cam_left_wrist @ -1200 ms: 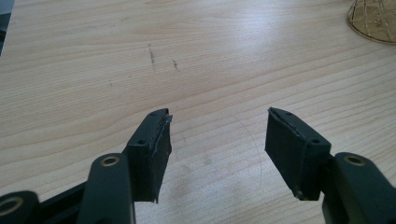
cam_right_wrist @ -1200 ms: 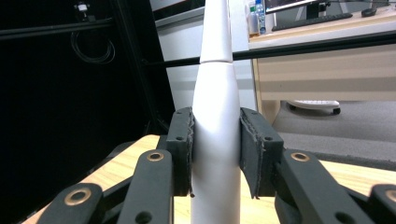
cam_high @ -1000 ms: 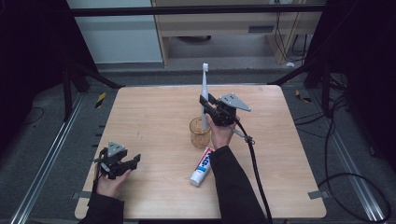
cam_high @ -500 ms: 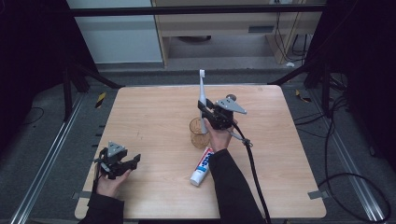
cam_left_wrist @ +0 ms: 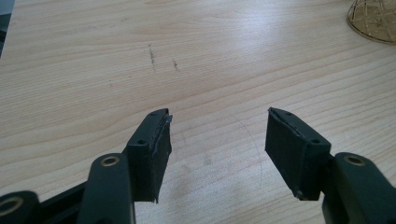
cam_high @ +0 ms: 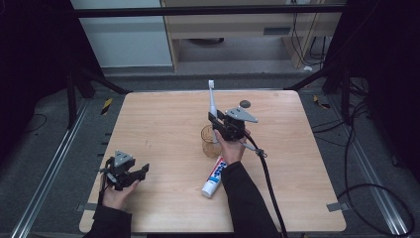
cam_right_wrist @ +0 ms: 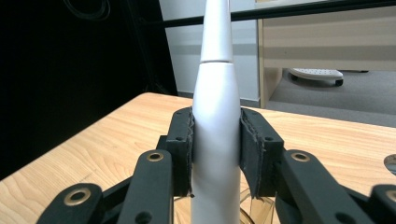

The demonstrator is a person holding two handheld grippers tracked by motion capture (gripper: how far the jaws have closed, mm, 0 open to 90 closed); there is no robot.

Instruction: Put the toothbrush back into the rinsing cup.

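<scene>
Wooden table (cam_high: 163, 119), bare under the idle left gripper (cam_high: 130, 174); its jaws stand apart with nothing between. The right gripper (cam_high: 218, 122) clamps an upright white toothbrush (cam_high: 212, 99) by its handle, directly above the amber glass cup (cam_high: 210, 141); a toothpaste tube (cam_high: 214, 176) lies behind, toward the person. Likely step: standing the brush in the cup. Keep it vertical, centre it on the rim, lower straight, release only once bottomed.

Even overhead light on the pale table (cam_high: 168, 129), dark surroundings, soft, slightly blurred pictures.
</scene>
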